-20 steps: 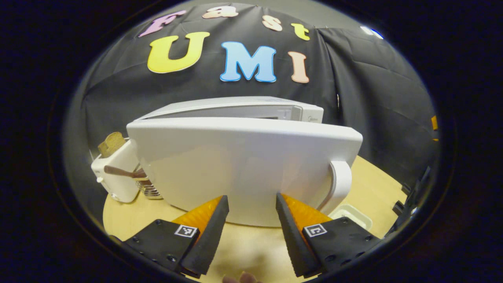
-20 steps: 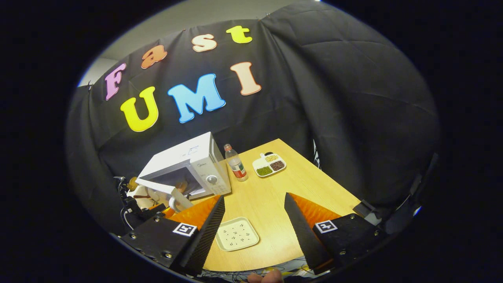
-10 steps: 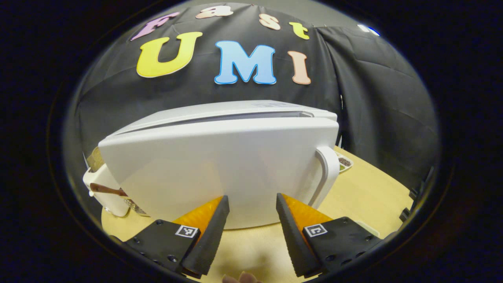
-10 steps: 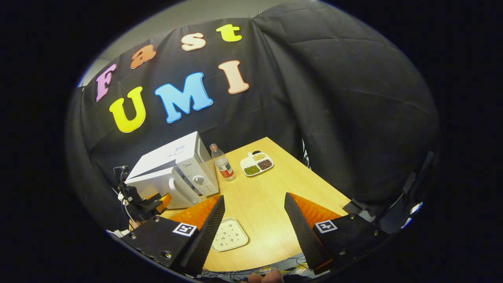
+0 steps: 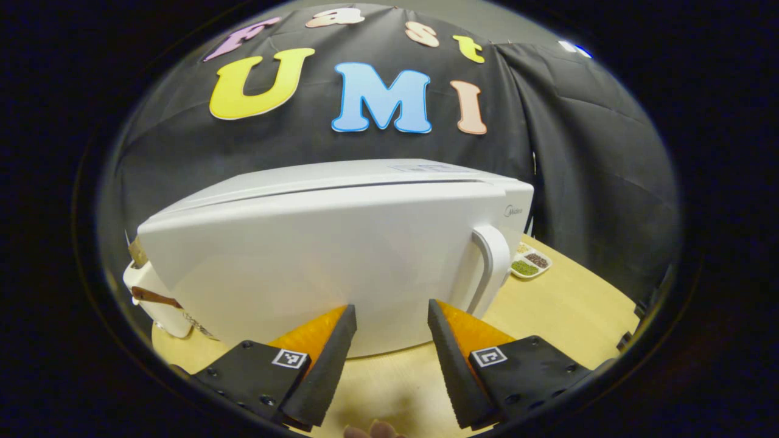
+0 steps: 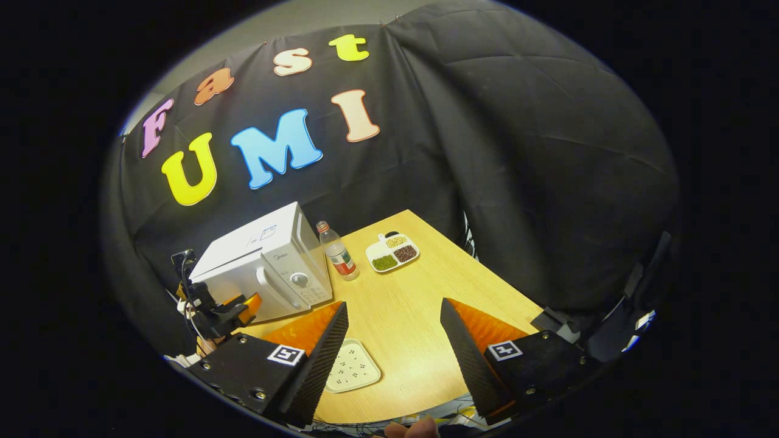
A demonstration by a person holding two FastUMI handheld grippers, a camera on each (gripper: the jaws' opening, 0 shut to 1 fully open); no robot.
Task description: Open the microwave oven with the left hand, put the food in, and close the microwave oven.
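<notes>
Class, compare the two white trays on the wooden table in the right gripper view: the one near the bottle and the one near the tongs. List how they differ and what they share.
The divided tray holds green, brown and pale foods in separate compartments; the flat tray has one surface with only small dark specks. The divided tray lies far back beside the bottle; the flat tray lies close, partly behind the right tongs. Both are white and rest on the table.

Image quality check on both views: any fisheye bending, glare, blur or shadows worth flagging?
Left gripper view: the microwave door bulges in a strong fisheye curve, evenly lit with no glare, and a soft shadow lies on the table beneath it. Right gripper view: sharp mid-frame, the microwave and bottle small and leaning, the table dimmer toward the near rim.
</notes>
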